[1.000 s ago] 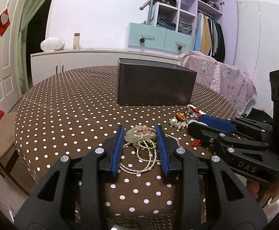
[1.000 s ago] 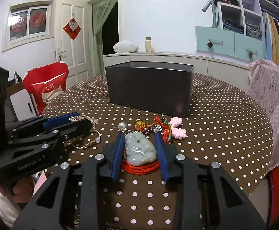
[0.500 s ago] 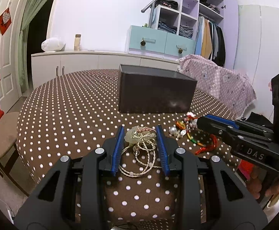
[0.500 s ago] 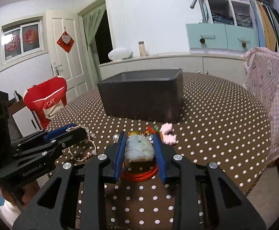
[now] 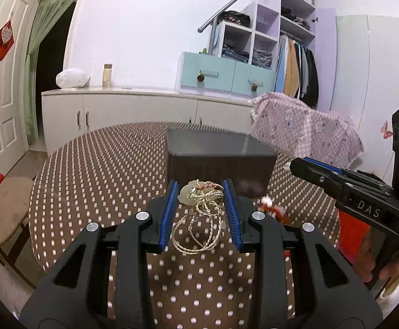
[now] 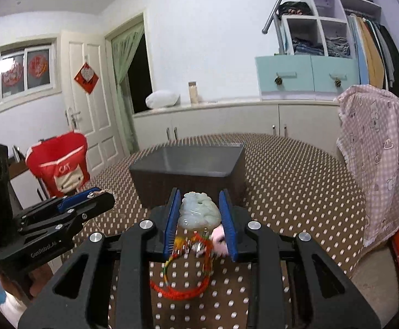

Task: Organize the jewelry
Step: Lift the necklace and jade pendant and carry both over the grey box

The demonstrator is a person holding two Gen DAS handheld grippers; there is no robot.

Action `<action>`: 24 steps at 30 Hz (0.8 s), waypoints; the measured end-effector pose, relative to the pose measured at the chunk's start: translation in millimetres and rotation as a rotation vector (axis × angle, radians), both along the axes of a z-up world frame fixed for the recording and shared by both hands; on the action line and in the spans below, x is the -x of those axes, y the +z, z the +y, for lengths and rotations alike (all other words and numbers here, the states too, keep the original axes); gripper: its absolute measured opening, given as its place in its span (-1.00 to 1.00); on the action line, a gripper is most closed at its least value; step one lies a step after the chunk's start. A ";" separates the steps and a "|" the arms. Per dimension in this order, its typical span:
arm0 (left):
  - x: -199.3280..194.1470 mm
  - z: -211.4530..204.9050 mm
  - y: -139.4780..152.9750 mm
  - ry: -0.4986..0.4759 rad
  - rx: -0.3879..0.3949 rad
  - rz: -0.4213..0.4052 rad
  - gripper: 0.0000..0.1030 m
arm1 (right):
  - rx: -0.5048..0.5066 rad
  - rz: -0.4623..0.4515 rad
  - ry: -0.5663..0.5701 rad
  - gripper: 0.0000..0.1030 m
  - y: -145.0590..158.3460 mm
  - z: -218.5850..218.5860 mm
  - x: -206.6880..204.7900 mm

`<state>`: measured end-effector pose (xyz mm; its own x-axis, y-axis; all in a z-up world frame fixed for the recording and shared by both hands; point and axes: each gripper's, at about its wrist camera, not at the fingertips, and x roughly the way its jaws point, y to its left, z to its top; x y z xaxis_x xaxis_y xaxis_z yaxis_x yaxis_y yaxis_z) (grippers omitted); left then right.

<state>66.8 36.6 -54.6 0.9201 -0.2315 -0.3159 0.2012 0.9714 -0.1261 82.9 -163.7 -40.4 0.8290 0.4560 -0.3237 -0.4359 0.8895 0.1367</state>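
Both pieces are lifted off the brown, white-dotted tablecloth [image 5: 95,181] and are on their way to the dark rectangular open-topped box [image 6: 188,164] that stands ahead of both tools, so the step in hand looks like the carry toward stowing. The left gripper [image 5: 201,192] is closed narrowly on a pale yellowish carved pendant with a looped cream braided cord [image 5: 196,194]; the cord hangs in coils below the blue pads. The right gripper [image 6: 199,208] is likewise clamped on a pale green carved jade pendant on a red woven cord [image 6: 198,212], whose red loop and small coloured beads dangle beneath, with a pink charm [image 6: 218,240] just beside the right pad. The next move probably calls for bringing each pendant over the box's rim and high enough that the trailing cords clear the near wall, then opening the jaws so pendant and cord drop inside together; a dangling loop could catch on the rim. Readable writing: "DAS" on the right tool's body as seen from the left wrist, "CAT" on the red chair cover [image 6: 59,167], and a maker's mark on the left tool that reads roughly "GenRobot.AI".
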 end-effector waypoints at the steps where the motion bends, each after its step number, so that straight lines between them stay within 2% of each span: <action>1: -0.4 -0.2 2.9 -0.003 0.002 -0.006 -0.35 | -0.004 -0.009 -0.004 -0.47 3.9 -1.1 -1.9; 9: -13.1 -3.6 33.9 -0.035 0.000 -0.070 -0.35 | 0.002 -0.077 -0.006 -0.47 30.2 8.1 -12.9; 16: -28.4 -9.3 50.3 -0.033 -0.013 -0.106 -0.34 | 0.019 -0.101 -0.031 -0.47 34.9 14.5 -28.2; 19: -38.2 -13.5 51.8 -0.026 -0.028 -0.104 -0.34 | 0.025 -0.128 -0.033 -0.47 39.5 16.4 -32.2; 24: -57.8 -13.9 52.3 -0.050 0.003 -0.066 -0.34 | 0.047 -0.130 -0.020 -0.48 40.5 22.2 -45.1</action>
